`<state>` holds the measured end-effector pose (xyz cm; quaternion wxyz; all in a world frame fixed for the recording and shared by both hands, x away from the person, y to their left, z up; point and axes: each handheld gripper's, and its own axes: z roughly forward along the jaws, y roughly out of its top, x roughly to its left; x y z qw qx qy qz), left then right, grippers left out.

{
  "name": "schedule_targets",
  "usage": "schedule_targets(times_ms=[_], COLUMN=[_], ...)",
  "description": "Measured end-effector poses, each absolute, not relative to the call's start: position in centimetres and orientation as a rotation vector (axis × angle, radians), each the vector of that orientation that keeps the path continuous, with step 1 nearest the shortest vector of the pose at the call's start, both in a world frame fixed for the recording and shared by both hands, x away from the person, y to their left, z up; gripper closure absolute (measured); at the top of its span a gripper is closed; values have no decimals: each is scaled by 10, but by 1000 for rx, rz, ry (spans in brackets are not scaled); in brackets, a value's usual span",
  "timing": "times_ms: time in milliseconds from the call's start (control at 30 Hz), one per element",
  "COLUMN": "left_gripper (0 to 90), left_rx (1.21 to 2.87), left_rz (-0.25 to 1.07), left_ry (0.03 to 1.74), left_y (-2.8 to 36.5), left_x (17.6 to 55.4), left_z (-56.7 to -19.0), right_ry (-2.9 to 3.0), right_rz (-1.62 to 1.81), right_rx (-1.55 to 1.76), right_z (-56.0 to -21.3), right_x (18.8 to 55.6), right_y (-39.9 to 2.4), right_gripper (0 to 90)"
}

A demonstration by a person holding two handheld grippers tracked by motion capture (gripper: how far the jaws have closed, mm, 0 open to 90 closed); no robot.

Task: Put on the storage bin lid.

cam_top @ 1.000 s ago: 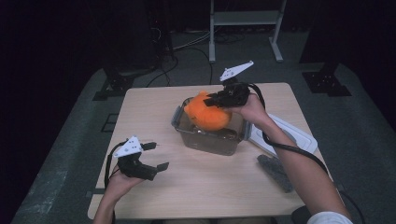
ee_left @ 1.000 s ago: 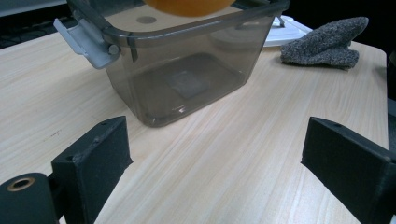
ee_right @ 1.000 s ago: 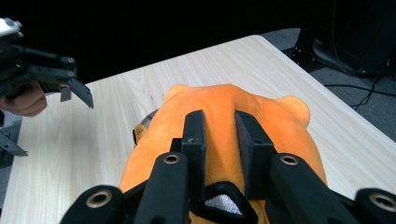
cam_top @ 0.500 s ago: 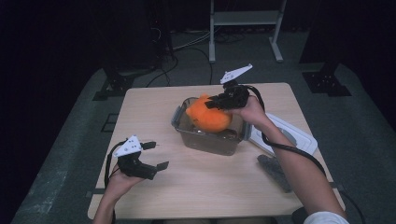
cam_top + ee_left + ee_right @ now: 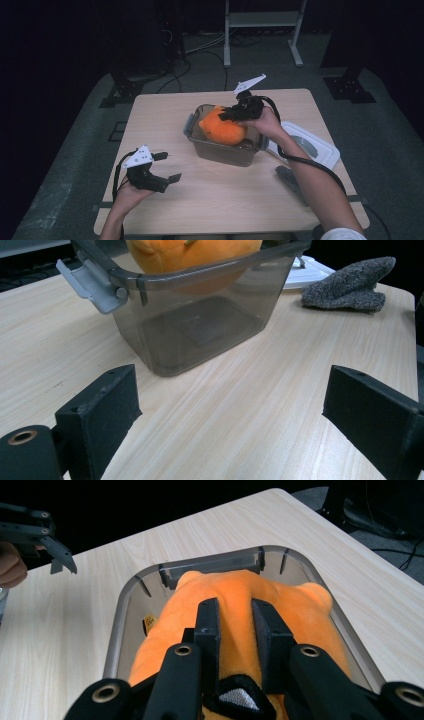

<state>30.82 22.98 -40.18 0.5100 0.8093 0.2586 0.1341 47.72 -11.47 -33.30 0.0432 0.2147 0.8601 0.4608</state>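
Right gripper (image 5: 231,114) pinched nearly closed on a fold of the soft orange plush toy (image 5: 223,128), jaws biting into the fabric along its upper back, as seen close up in the right gripper view (image 5: 235,630). Toy partly inside the smoky translucent plastic storage box (image 5: 200,145), its belly past the rim and the bulk standing proud above it; from the left gripper view, orange body (image 5: 192,255) visible through the box wall (image 5: 200,330), hanging short of the floor. Left gripper (image 5: 168,166) resting on the pale wooden worktop (image 5: 225,200) well apart from the box, jaws wide open, nothing between them. White lid (image 5: 320,147) lying beyond the box on the right, grey knitted cloth (image 5: 289,177) near it.

Likely light and very squashy: fur compresses, filling shifts, so a pinch on loose fabric may slip or let the body sag and swing. Better hold probably on a thick gathered fold near the middle. Not fragile, not slippery; may need pressing down to sit below the rim.
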Motion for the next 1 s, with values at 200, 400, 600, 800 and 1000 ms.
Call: schedule_targets(times_ms=[200, 400, 600, 800, 1000], left_gripper=[69, 69, 69, 69, 69], left_rx=[1941, 1934, 1933, 1927, 1931], left_rz=[325, 329, 324, 327, 327], left_ry=[620, 616, 614, 617, 615], left_y=[231, 231, 230, 231, 231], left_x=[308, 308, 308, 308, 308], left_z=[-400, -398, -398, -398, -397], right_ry=[2651, 2673, 2694, 2715, 2730], right_rz=[1386, 1360, 1353, 1347, 1327], right_rx=[662, 674, 688, 696, 699], right_z=[-339, -344, -350, -353, -357], right_x=[480, 483, 486, 488, 489], right_y=[-109, -104, -101, -99, -97], right_gripper=[744, 743, 743, 743, 741])
